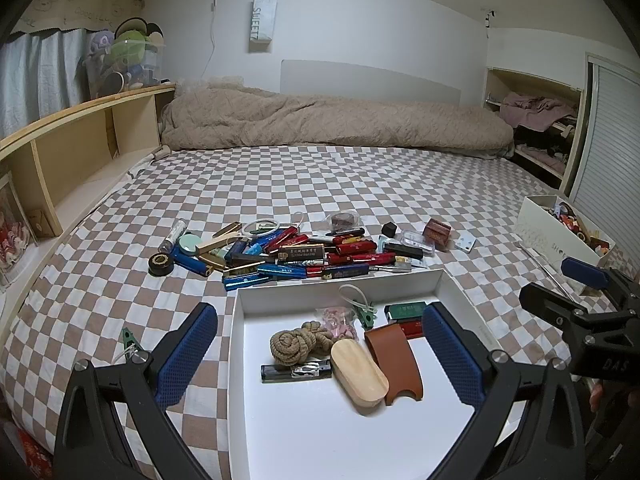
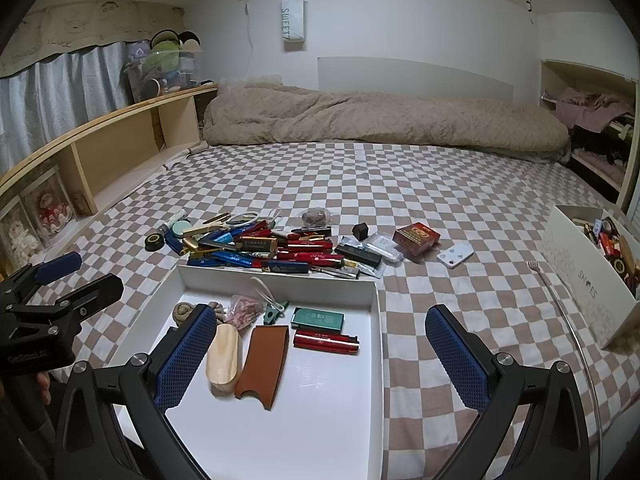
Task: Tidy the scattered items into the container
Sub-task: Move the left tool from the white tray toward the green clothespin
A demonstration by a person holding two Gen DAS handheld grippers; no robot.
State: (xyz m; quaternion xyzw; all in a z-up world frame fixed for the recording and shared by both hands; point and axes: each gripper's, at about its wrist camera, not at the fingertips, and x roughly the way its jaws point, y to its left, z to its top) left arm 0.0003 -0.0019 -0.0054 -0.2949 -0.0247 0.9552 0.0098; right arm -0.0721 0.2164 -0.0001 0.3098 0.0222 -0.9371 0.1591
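Note:
A white tray (image 1: 460, 292) lies on the checked bed and holds a rope knot (image 1: 296, 342), a wooden oval (image 1: 358, 376), a brown leather sleeve (image 1: 394, 360), a green box (image 1: 406, 311), a red case and small clips. The tray also shows in the right wrist view (image 2: 376, 320). A pile of scattered pens, lighters and cases (image 1: 296, 254) lies just beyond the tray, also seen in the right wrist view (image 2: 276, 248). My left gripper (image 1: 320, 344) is open and empty over the tray. My right gripper (image 2: 316, 344) is open and empty over the tray's right edge.
A white shoe box (image 2: 580, 276) full of items stands at the right. A red box (image 2: 416, 236), a black cube (image 2: 362, 231) and a small card (image 2: 454, 256) lie right of the pile. A black tape roll (image 1: 161, 264) lies left. A beige duvet (image 1: 320, 120) and wooden shelves (image 1: 80, 148) border the bed.

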